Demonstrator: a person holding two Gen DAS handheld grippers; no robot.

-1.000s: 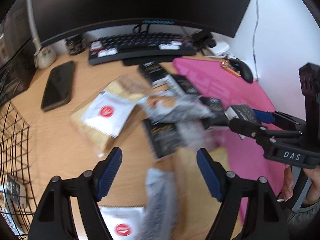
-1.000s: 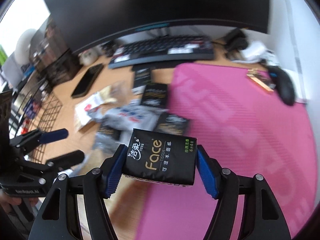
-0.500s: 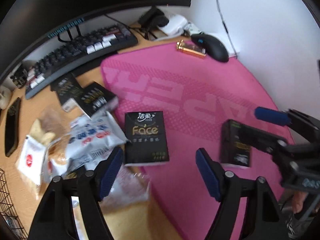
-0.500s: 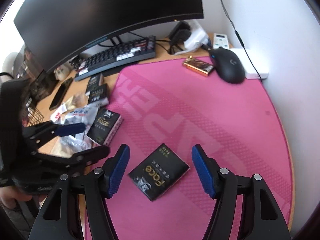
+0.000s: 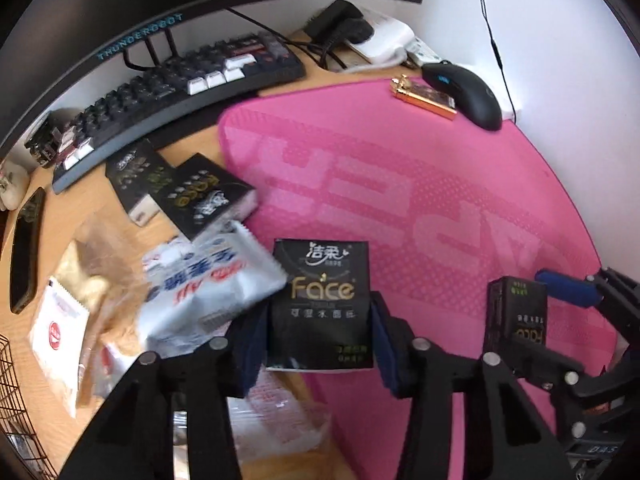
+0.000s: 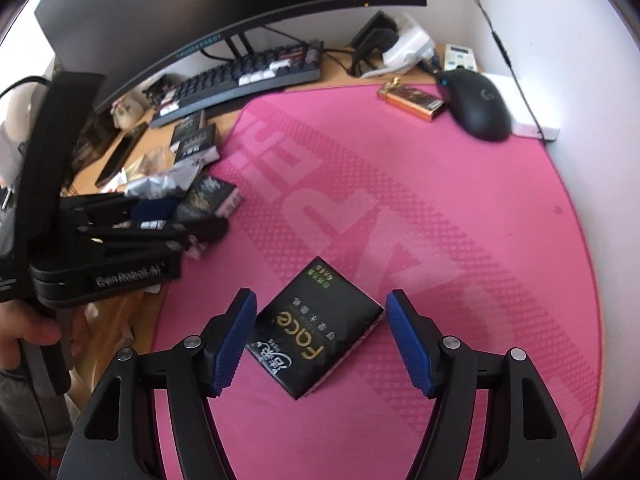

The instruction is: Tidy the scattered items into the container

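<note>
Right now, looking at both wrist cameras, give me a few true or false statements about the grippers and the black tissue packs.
1. The left gripper is shut on a black Face tissue pack. True.
2. The right gripper clamps its black tissue pack. False: its jaws stand open, the pack lying between them on the pink desk mat.
3. The black computer mouse sits on the mat's far right edge. True.
4. The wire basket sits on the pink mat. False: it is at the far left, off the mat.
</note>
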